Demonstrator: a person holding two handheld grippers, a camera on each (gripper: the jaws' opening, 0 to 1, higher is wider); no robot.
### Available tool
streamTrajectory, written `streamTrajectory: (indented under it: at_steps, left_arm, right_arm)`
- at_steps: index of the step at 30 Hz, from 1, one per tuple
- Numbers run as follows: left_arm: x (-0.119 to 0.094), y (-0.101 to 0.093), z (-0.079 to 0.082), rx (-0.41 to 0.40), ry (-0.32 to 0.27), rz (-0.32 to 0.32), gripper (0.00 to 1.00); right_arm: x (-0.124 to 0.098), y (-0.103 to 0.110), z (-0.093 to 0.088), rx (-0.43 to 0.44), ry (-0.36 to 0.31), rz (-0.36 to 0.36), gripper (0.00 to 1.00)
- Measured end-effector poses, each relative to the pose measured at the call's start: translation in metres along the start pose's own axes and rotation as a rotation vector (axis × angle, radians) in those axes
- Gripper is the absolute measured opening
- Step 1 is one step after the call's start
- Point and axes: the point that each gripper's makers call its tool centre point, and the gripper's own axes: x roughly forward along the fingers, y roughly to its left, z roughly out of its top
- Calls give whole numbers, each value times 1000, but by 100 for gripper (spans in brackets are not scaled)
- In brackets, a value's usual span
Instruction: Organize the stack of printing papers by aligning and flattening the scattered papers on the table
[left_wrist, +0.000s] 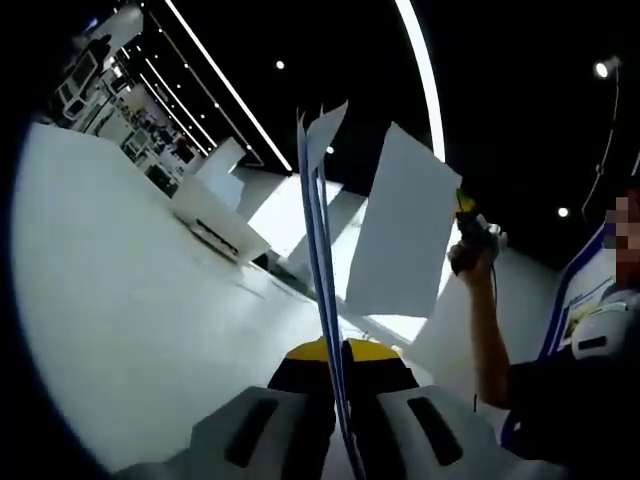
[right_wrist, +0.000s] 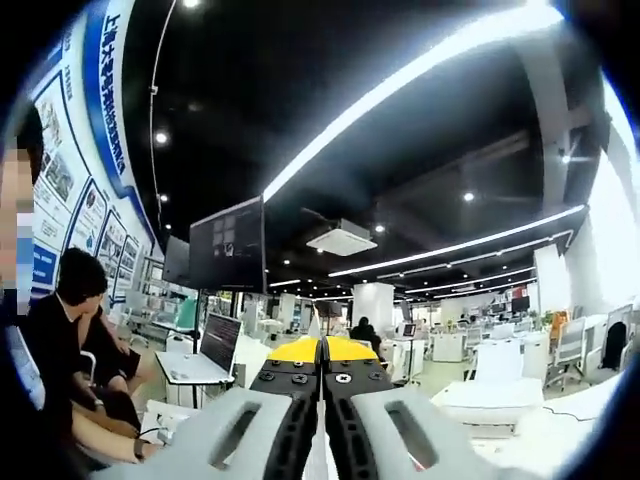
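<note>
Close in, the left claw (left_wrist: 335, 400) is clamped on thin white printing sheets (left_wrist: 322, 230), held edge-on and lifted off the white counter (left_wrist: 120, 300). The right claw (right_wrist: 322, 400) is pressed together on a white paper edge (right_wrist: 320, 455). Beyond, a larger white sheet (left_wrist: 400, 225) hangs at a tilt. The sheets' long axis runs up and away from the jaws. Best to tap the edges down on the counter to square them, I'd say.

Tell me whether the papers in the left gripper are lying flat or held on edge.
Held on edge: the papers rise edge-on from between the shut jaws of the left gripper, above the table.
</note>
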Motion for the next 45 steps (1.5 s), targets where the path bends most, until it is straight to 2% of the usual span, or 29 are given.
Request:
streamTrajectory:
  at_steps: [4, 5, 13, 17, 23, 30, 36, 45]
  left_arm:
    - [0, -1, 0, 0, 0, 0, 6]
    - [1, -2, -1, -1, 0, 0, 6]
    - [1, -3, -1, -1, 0, 1, 6]
    - [1, -2, -1, -1, -1, 1, 6]
    - [1, -1, -1, 2, 1, 0, 6]
    - [1, -2, -1, 1, 1, -2, 6]
    - [1, -1, -1, -1, 1, -3, 6]
    - [3, -8, -3, 1, 1, -6, 6]
  right_arm:
    - [-1, 5, 1, 25, -5, 21, 0]
    - [-3, 12, 4, 89, -19, 54, 0]
    - [-10, 27, 16, 193, -54, 140, 0]
    - [-11, 31, 10, 225, -55, 162, 0]
    - [-10, 34, -14, 310, -30, 185, 0]
    - [-7, 31, -44, 369, 11, 184, 0]
    - [-8, 20, -72, 403, 57, 152, 0]
    - [-10, 5, -101, 448, 86, 114, 0]
